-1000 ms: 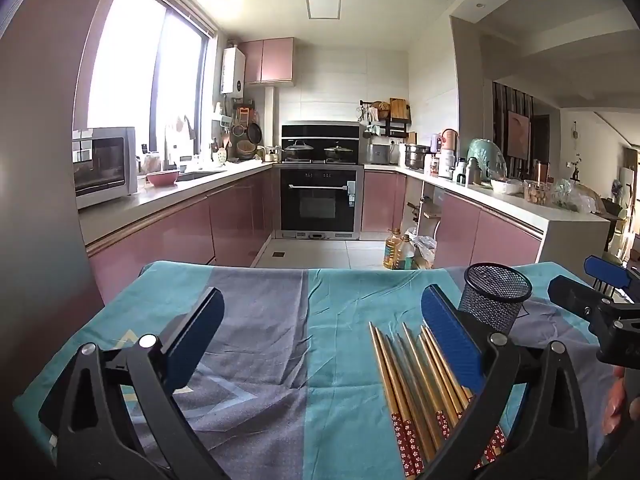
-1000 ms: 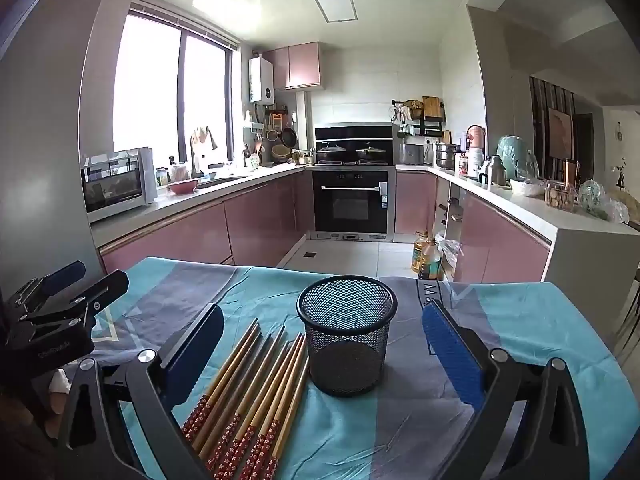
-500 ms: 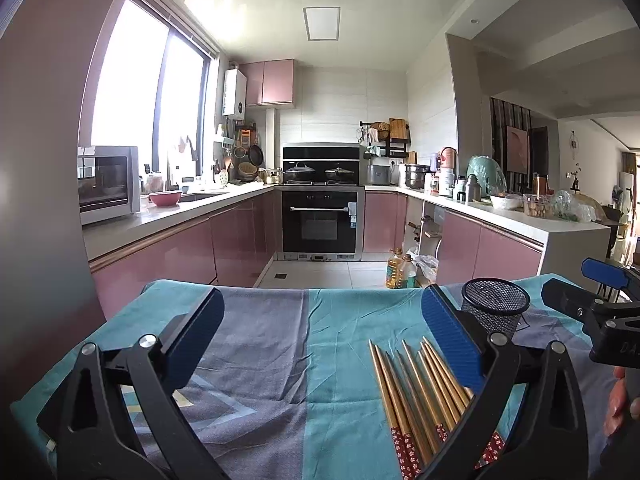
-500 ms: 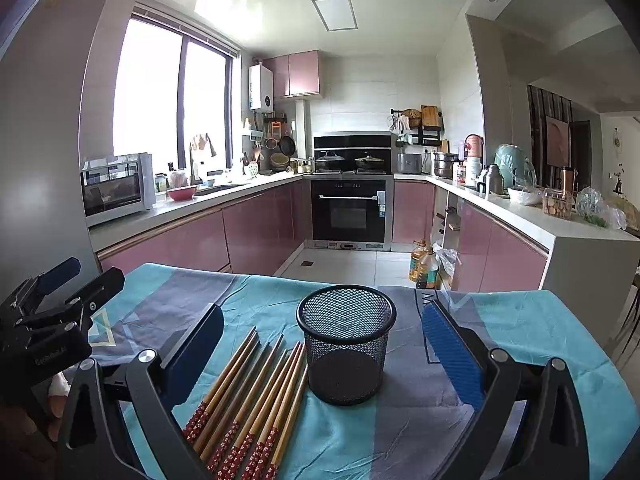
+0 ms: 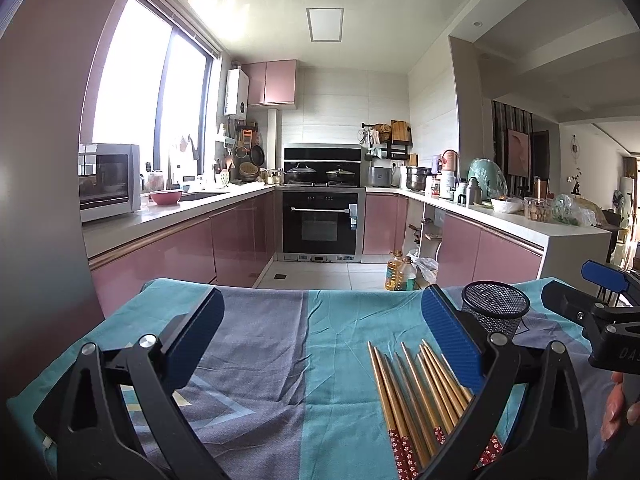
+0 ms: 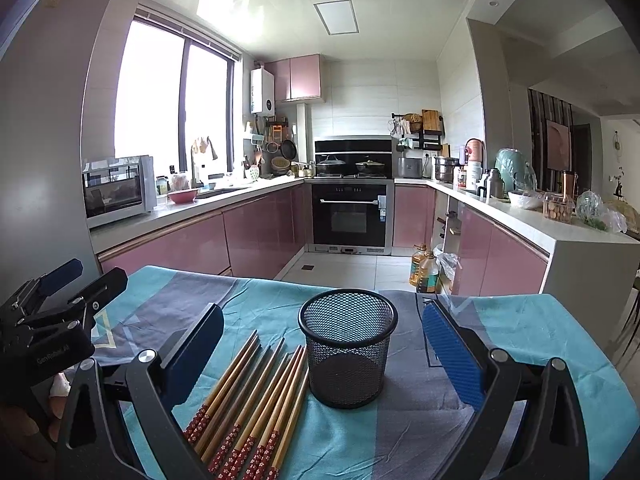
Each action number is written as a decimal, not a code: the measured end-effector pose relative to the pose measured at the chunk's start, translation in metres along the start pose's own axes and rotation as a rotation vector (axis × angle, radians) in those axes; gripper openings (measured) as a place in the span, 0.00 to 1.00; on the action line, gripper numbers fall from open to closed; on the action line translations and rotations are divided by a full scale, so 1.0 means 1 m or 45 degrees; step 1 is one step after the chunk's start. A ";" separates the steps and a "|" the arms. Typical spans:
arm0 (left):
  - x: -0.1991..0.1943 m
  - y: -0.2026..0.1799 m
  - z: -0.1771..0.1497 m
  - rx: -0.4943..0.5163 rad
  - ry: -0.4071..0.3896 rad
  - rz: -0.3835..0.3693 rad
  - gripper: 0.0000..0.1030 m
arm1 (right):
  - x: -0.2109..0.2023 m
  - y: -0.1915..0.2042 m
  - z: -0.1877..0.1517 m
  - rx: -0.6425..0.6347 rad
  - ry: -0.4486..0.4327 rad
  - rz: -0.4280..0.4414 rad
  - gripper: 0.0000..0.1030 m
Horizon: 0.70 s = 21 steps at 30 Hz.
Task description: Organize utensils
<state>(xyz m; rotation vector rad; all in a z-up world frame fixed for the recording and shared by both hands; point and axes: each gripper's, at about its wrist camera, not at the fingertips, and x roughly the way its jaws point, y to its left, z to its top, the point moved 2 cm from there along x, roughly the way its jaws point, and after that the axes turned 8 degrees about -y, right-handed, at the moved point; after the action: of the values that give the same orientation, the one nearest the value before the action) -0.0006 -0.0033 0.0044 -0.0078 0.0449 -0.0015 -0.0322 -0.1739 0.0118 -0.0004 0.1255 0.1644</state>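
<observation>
Several wooden chopsticks [image 6: 256, 400] with red patterned ends lie side by side on the cloth-covered table, also in the left wrist view [image 5: 416, 392]. A black mesh cup [image 6: 347, 346] stands upright and looks empty just right of them; it shows at the right in the left wrist view [image 5: 496, 312]. My left gripper [image 5: 324, 340] is open and empty, with the chopsticks under its right finger. My right gripper [image 6: 320, 348] is open and empty, with the cup and chopsticks between its fingers. Each gripper shows at the edge of the other's view.
The table is covered by a teal and grey cloth [image 5: 280, 352]. Beyond its far edge is a kitchen with pink cabinets, an oven [image 6: 350, 216] and oil bottles [image 6: 424, 270] on the floor. A white counter [image 6: 560, 236] runs along the right.
Both grippers have tilted upward a little, so the table, cup and chopsticks sit lower in each view. Both stay open and empty.
</observation>
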 end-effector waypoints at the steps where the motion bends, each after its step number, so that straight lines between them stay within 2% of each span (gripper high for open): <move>1: 0.000 0.000 0.000 0.000 0.000 -0.001 0.95 | 0.000 -0.001 0.000 0.001 -0.003 -0.001 0.94; 21: 0.000 -0.001 0.000 0.002 0.014 0.001 0.94 | -0.004 -0.003 0.000 -0.004 -0.009 0.002 0.94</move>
<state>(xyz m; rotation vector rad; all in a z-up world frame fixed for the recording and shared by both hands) -0.0004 -0.0045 0.0041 -0.0066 0.0557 -0.0011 -0.0359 -0.1777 0.0125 -0.0028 0.1181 0.1658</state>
